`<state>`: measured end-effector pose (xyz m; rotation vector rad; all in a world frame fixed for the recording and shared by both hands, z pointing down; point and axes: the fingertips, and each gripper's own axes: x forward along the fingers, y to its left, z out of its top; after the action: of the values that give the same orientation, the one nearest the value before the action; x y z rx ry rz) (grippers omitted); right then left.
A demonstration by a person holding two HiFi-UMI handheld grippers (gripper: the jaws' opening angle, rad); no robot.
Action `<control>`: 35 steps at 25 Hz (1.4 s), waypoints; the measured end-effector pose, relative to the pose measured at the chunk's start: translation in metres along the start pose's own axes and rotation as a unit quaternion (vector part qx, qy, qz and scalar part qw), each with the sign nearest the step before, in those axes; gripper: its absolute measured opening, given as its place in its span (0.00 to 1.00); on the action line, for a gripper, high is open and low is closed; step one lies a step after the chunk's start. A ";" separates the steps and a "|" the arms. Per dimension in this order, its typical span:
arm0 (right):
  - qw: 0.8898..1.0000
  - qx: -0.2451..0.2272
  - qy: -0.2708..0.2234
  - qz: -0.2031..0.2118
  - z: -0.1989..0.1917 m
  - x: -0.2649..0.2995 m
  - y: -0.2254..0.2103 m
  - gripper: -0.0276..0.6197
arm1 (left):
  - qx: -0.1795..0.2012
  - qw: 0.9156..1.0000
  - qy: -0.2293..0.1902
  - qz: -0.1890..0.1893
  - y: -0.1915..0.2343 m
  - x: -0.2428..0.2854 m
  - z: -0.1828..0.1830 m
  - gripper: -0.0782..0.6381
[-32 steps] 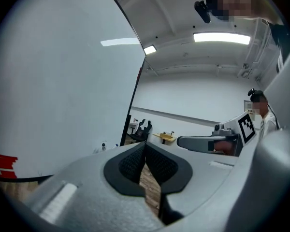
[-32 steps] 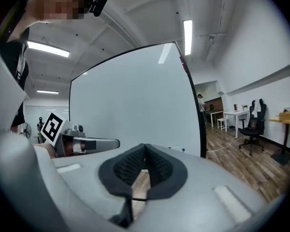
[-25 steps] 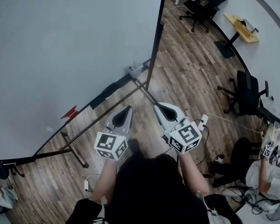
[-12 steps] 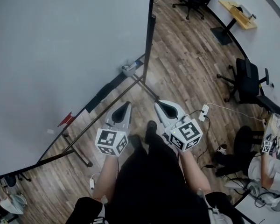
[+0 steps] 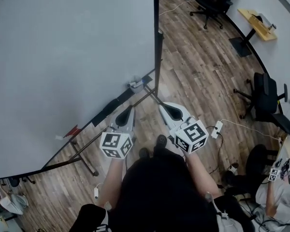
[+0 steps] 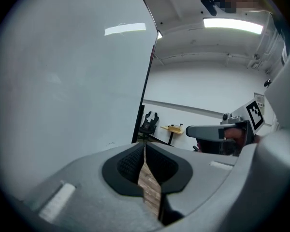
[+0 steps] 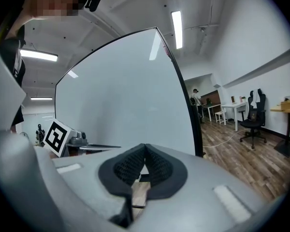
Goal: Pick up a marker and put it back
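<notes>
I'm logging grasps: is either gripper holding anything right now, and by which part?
Nothing is held. The left gripper and the right gripper each have jaws closed together with nothing between them.

- Your black top fills six o'clock.
- Your left gripper and right gripper have grey shells and black ribbed pads.
- Each carries a white cube with black square markers.
</notes>
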<state>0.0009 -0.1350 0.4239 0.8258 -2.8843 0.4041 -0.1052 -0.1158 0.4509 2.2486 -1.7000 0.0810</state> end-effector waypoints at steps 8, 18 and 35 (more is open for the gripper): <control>0.999 0.005 0.009 0.030 -0.001 0.018 -0.031 0.05 | -0.015 0.999 0.013 0.043 0.023 0.037 -0.017 0.14; 0.999 0.013 0.032 0.029 -0.011 0.038 -0.047 0.05 | -0.022 0.996 0.040 0.077 0.070 0.079 -0.049 0.28; 0.998 0.022 0.047 -0.035 -0.022 0.036 -0.064 0.05 | -0.013 0.994 0.058 0.087 0.115 0.129 -0.069 0.27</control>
<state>0.0059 -0.1992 0.4656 0.8879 -2.7605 0.4871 -0.1668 -0.2433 0.5716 2.0329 -1.8189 0.2234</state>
